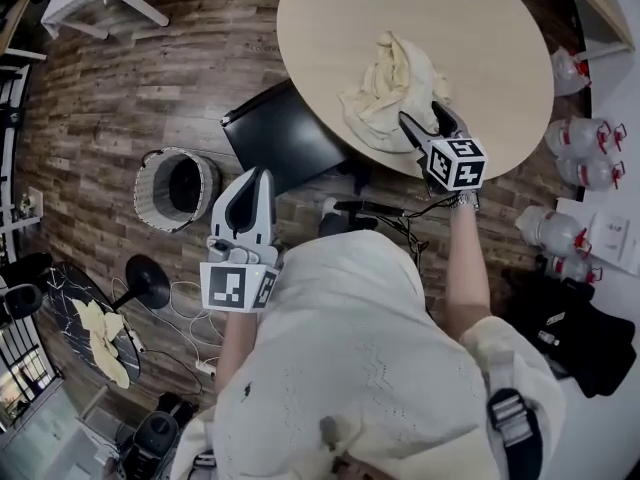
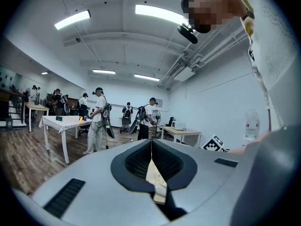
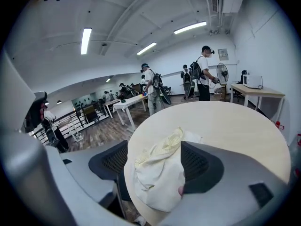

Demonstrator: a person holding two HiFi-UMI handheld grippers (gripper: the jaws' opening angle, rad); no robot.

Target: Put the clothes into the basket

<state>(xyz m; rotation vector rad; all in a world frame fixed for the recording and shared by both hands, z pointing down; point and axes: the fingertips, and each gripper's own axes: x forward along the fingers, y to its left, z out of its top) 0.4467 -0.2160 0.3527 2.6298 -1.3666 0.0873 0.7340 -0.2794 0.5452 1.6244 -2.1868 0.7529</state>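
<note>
A crumpled cream cloth (image 1: 388,86) lies on the round pale table (image 1: 470,28), near its front edge. My right gripper (image 1: 422,118) is at the cloth's near side, open. In the right gripper view the cloth (image 3: 162,154) lies between the spread jaws of my right gripper (image 3: 153,173), and the pads do not press it. My left gripper (image 1: 258,180) hangs over the floor, shut, right of the round wicker basket (image 1: 150,183), whose inside looks dark. In the left gripper view the tips of my left gripper (image 2: 151,145) meet; a pale sliver shows in the slit behind them.
A black chair (image 1: 285,133) stands partly under the table's near edge. Several water bottles (image 1: 585,153) and a black bag (image 1: 590,338) lie at the right. Cables and a fan base (image 1: 150,280) are on the wooden floor. People stand by far tables (image 2: 61,121).
</note>
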